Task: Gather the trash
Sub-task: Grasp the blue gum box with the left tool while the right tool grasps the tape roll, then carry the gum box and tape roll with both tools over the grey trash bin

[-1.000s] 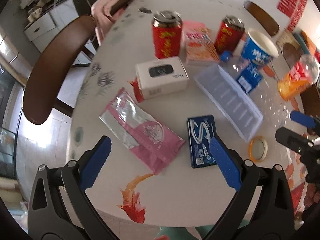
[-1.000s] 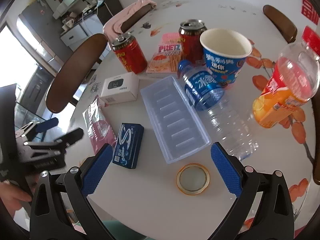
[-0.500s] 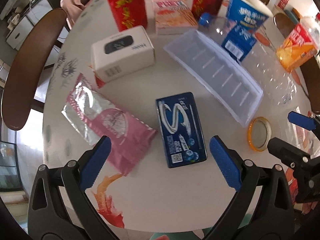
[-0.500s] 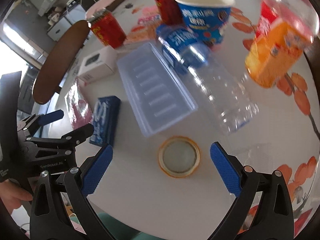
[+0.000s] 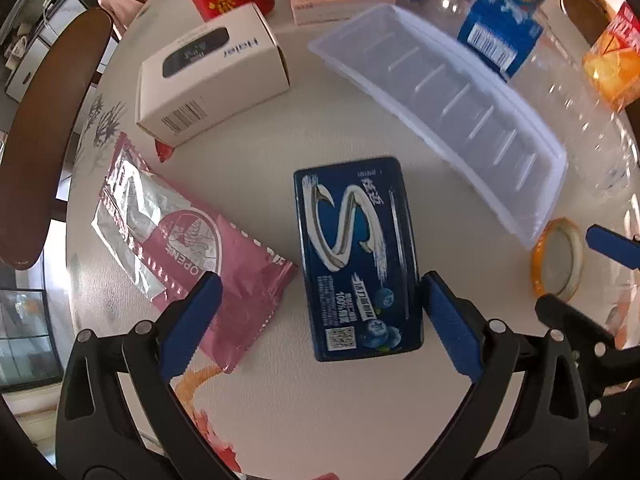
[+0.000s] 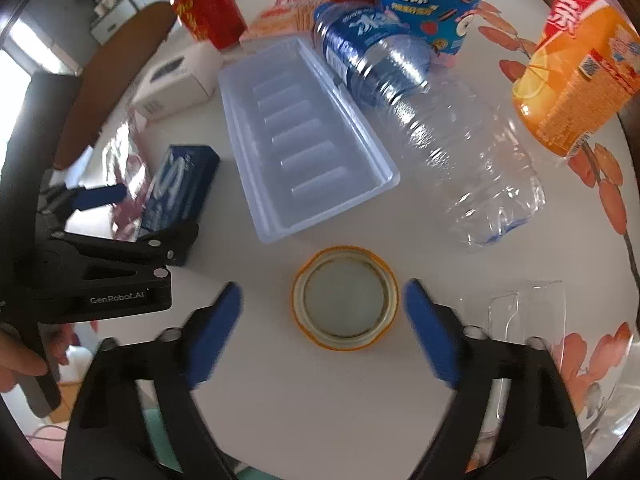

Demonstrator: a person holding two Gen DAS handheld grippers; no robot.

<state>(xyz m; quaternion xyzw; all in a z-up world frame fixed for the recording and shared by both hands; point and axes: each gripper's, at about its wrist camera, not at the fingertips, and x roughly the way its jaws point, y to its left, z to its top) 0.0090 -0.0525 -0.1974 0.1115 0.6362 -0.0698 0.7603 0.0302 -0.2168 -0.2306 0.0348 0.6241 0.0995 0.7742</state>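
A dark blue gum box [image 5: 355, 256] lies flat on the white round table [image 5: 340, 392]. My left gripper [image 5: 316, 322] is open and low over it, with the box's near end between the blue pads; the right pad touches the box's edge. An orange-rimmed jar lid [image 6: 345, 297] lies open side up on the table. My right gripper [image 6: 322, 332] is open around the lid, its pads a little apart from the rim. The gum box also shows in the right wrist view [image 6: 178, 188], with the left gripper over it.
A pink foil wrapper [image 5: 180, 236], a white carton [image 5: 212, 76], a clear plastic tray [image 6: 300, 140], a crushed water bottle [image 6: 420, 120], red cans [image 6: 208, 12], a blue paper cup [image 6: 432, 0], an orange bottle [image 6: 576, 76] and a clear blister pack [image 6: 516, 320] lie around. A brown chair [image 5: 44, 136] stands left.
Both grippers have moved forward and down. The left one now straddles the gum box and the right one straddles the jar lid. Both have narrowed a little.
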